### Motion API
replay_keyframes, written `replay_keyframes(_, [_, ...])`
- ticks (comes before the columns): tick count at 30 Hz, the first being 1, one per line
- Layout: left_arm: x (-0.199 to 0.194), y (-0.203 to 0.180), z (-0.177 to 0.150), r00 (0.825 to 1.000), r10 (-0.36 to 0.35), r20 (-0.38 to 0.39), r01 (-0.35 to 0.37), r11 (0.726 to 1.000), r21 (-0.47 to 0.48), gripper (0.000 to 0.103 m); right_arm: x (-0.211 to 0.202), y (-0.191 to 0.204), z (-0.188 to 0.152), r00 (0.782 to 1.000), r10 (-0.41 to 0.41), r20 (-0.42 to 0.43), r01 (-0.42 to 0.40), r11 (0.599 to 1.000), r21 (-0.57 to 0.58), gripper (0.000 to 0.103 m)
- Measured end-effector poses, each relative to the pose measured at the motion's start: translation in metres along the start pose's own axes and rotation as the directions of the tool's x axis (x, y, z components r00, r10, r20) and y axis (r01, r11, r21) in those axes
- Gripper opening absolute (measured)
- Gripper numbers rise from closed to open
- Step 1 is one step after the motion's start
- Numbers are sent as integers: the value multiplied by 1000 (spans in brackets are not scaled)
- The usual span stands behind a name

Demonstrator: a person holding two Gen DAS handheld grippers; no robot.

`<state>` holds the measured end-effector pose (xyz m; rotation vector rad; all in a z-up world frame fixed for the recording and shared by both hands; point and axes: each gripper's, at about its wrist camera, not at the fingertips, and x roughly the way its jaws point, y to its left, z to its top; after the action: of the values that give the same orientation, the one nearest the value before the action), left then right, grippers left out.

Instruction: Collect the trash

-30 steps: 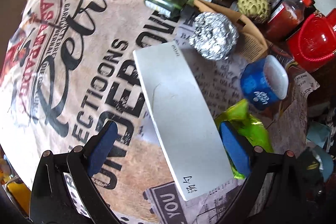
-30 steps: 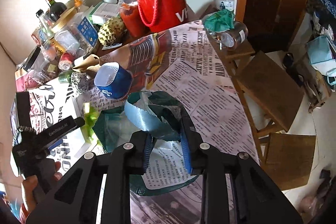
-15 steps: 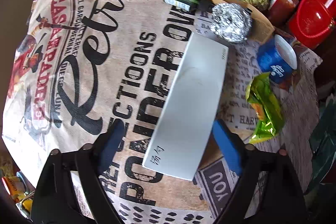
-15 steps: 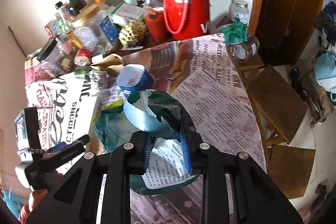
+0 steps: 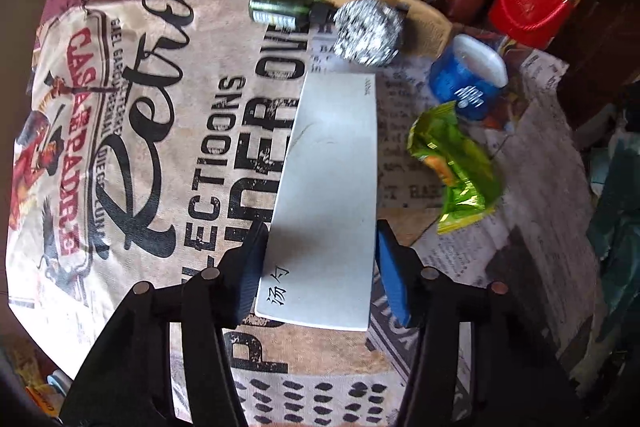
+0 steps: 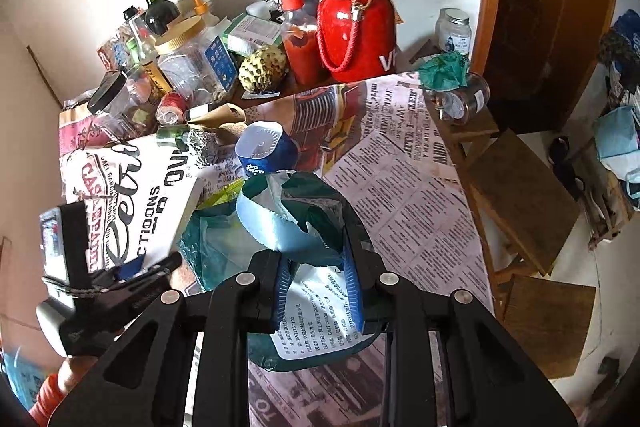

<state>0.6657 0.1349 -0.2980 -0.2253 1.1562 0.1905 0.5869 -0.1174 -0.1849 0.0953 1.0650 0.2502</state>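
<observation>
The tablecloth (image 5: 168, 131) reads "Retro", "CASA PADRE" and "YOU". The white box (image 5: 328, 195) has handwritten 汤勺. The red flask (image 6: 356, 27) shows a "V".

We carry two black plastic two-finger grippers with blue ribbed pads. On the left gripper (image 5: 318, 267) round metal screw heads sit at the finger pivots, toward 7 and 5 o'clock. The right gripper (image 6: 318, 291) shows four such screws. A small screen is strapped to the left unit's black body, above an orange ribbed sleeve (image 6: 48, 393).
</observation>
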Motion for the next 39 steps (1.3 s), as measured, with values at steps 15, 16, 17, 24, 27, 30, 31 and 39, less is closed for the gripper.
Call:
replay_keyframes(15, [-143, -21, -4, 958, -26, 286, 36, 999, -31, 51, -76, -10, 1, 984, 95, 149, -81, 992, -99, 22])
replay_keyframes(16, [-155, -23, -10, 952, -27, 305, 41, 998, -39, 51, -83, -11, 1, 982, 104, 160, -86, 990, -114, 22])
replay_keyframes(17, [-166, -26, -15, 945, -25, 327, 43, 998, -47, 51, -87, -12, 1, 980, 110, 169, -89, 988, -125, 22])
replay_keyframes(24, [-225, -32, -47, 907, -20, 420, 59, 995, -82, 51, -124, -13, -7, 962, 170, 215, -128, 972, -197, 22])
replay_keyframes(27, [-251, -33, -62, 893, -18, 451, 58, 996, -75, 51, -137, -10, -15, 955, 191, 227, -144, 968, -208, 22])
replay_keyframes(30, [-270, -30, -73, 879, -21, 476, 57, 996, -62, 51, -150, -5, -23, 949, 197, 247, -146, 966, -212, 22])
replay_keyframes(31, [-277, -28, -79, 874, -25, 485, 59, 997, -56, 51, -155, -2, -27, 946, 196, 257, -143, 967, -210, 22])
replay_keyframes(39, [-317, -6, -119, 843, -100, 528, 109, 994, 15, 51, -196, 18, -72, 936, 153, 316, -102, 980, -172, 22])
